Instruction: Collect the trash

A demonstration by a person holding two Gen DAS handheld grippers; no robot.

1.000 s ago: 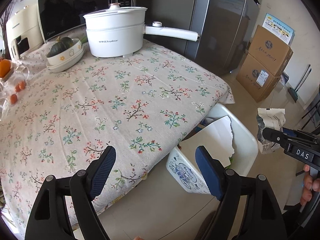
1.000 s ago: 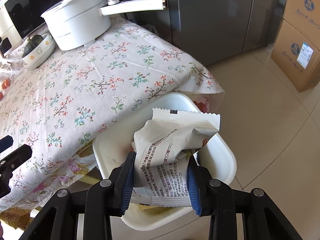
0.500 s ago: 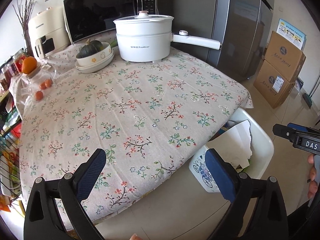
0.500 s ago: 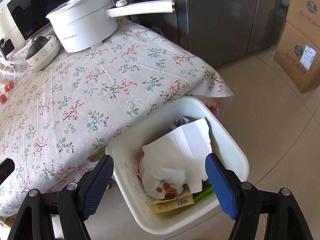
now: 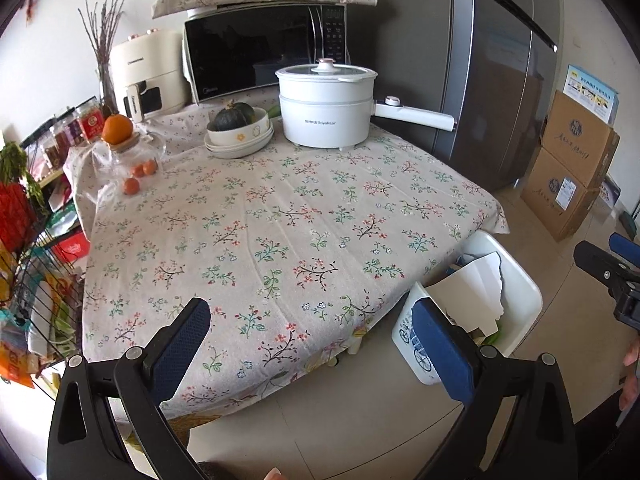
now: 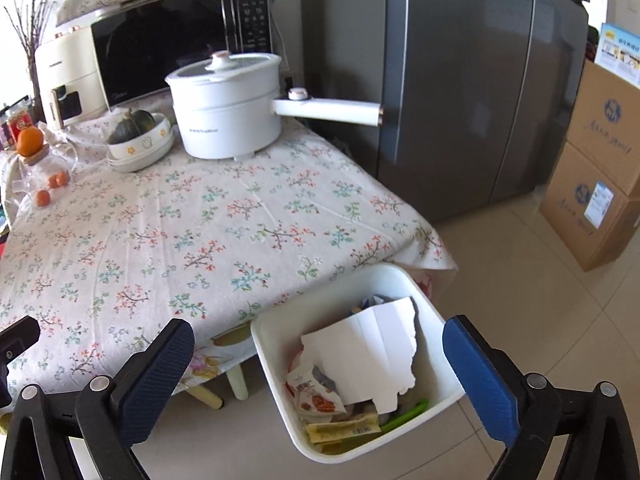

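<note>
A white trash bin [image 6: 434, 304] stands on the floor at the table's near right corner; it also shows in the left wrist view [image 5: 528, 292]. Inside lie a torn white paper sheet [image 6: 364, 356], a snack wrapper [image 6: 312, 392] and other packets. My right gripper [image 6: 320, 376] is open and empty, above the bin's near side. My left gripper [image 5: 316, 344] is open and empty, above the table's front edge. The right gripper shows in the left wrist view [image 5: 612, 260] at the far right.
The table [image 5: 280, 216] has a floral cloth. At its back stand a white pot with a long handle [image 5: 326, 104], a bowl with a squash [image 5: 240, 128], a microwave [image 5: 264, 52] and oranges [image 5: 117, 128]. A fridge [image 6: 460, 80] and cardboard boxes [image 6: 600, 168] stand right. A wire rack [image 5: 32, 280] stands left.
A second ago my right gripper was shut on a white snack packet over the bin; it opened and the packet is in the bin. Both grippers have pulled back and risen.
</note>
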